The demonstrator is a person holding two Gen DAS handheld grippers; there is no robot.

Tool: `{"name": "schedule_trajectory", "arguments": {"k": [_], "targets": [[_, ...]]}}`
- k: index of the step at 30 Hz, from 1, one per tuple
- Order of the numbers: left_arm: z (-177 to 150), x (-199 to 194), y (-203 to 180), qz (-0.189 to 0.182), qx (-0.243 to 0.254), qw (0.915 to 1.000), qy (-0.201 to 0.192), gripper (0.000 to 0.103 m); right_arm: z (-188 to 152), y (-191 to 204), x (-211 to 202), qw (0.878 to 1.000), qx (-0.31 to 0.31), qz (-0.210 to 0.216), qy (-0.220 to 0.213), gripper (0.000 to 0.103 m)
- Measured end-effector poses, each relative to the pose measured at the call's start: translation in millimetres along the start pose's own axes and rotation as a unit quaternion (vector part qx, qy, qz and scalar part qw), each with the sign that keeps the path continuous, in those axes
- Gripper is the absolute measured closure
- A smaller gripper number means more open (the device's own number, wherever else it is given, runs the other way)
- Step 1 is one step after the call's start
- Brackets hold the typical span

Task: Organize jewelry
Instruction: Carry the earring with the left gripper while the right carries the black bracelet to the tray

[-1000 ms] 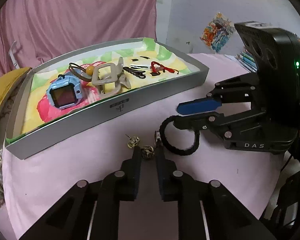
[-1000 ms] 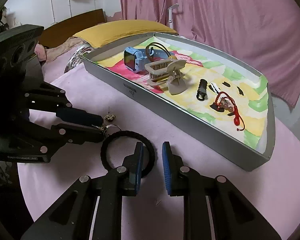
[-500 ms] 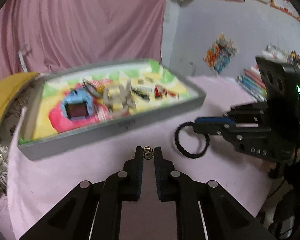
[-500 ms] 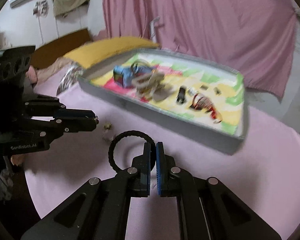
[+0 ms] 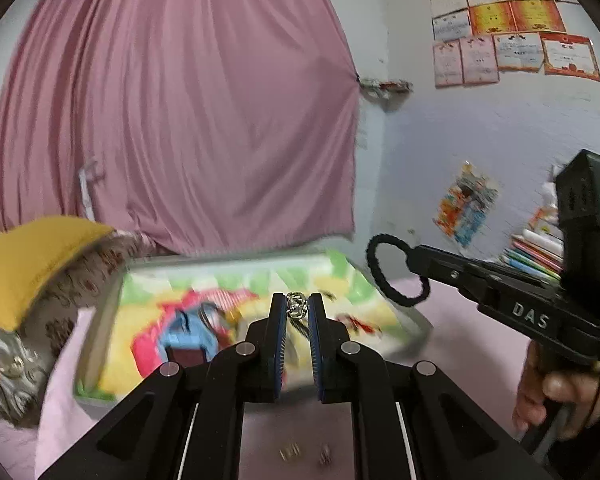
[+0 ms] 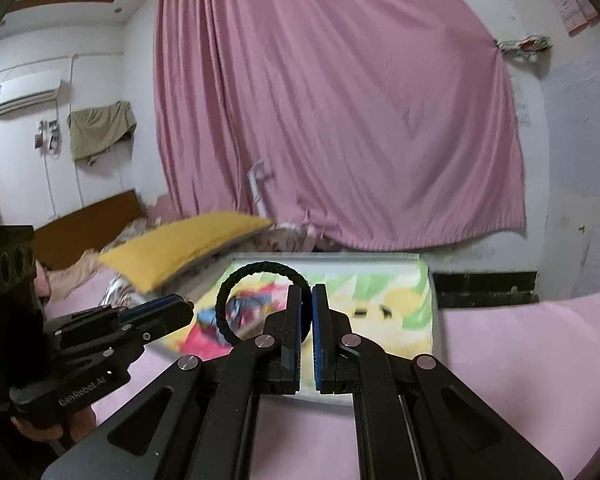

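While both views are smeared by motion, the two grips read clearly enough. The left gripper [image 5: 297, 307] has its fingers drawn narrow on a small silvery earring [image 5: 297, 305], pinched at the very tips and held up in front of the tray [image 5: 100, 320]; what dangles below the earring between the pads is too dark to make out. The right gripper [image 6: 306, 300] has its fingers nearly together on a black braided hair tie [image 6: 240, 280], whose loop stands up to the left of the tips, above the tray's near end. From the left wrist view the same hair tie [image 5: 374, 276] hangs off the other gripper's tip, and the hand [image 5: 560, 396] carrying it is cut off at the frame's edge. Inside the tray the contents are blurred: a blue watch [image 5: 184, 332] can be guessed, the rest is only coloured smears. Two small metallic pieces [image 5: 306, 451] lie on the pink-covered counter [image 5: 460, 320] between the left fingers, too blurred to identify.
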State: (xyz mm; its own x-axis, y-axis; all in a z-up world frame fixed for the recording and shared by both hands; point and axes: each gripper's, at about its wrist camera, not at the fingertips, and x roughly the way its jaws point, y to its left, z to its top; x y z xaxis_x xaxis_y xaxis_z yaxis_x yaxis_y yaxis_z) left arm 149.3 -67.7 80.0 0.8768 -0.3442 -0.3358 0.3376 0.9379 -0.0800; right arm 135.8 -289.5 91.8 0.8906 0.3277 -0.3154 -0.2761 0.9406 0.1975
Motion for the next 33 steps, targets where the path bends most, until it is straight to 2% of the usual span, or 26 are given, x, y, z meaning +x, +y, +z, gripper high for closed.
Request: {"name": "schedule_trajectory", "arguments": {"k": [10, 16, 20, 24, 28, 33], "targets": [[39, 40, 9, 0.034, 0.002, 0.9982, -0.05, 0.093, 28, 9, 22, 0.997, -0.02, -0.047, -0.052, 0.098], [41, 65, 18, 0.046, -0.008, 0.9976, -0.052, 0.093, 36, 4, 49, 0.997, -0.023, -0.062, -0.045, 0.098], [34, 82, 24, 0.047, -0.025, 0.9983, -0.021, 0.093, 30, -6, 70, 0.998, -0.012, -0.067, -0.013, 0.098], [28, 101, 32, 0.028, -0.041, 0.998, 0.04, 0.093, 21, -16, 94, 0.996, -0.004, -0.068, 0.051, 0.098], [17, 114, 40, 0.006, -0.053, 0.9937, 0.098, 0.093, 11, -23, 110, 0.993, 0.006, -0.057, 0.107, 0.098], [9, 122, 38, 0.007, -0.042, 0.9911, 0.127, 0.093, 2, -32, 122, 0.988, 0.01, -0.052, 0.147, 0.098]]}}
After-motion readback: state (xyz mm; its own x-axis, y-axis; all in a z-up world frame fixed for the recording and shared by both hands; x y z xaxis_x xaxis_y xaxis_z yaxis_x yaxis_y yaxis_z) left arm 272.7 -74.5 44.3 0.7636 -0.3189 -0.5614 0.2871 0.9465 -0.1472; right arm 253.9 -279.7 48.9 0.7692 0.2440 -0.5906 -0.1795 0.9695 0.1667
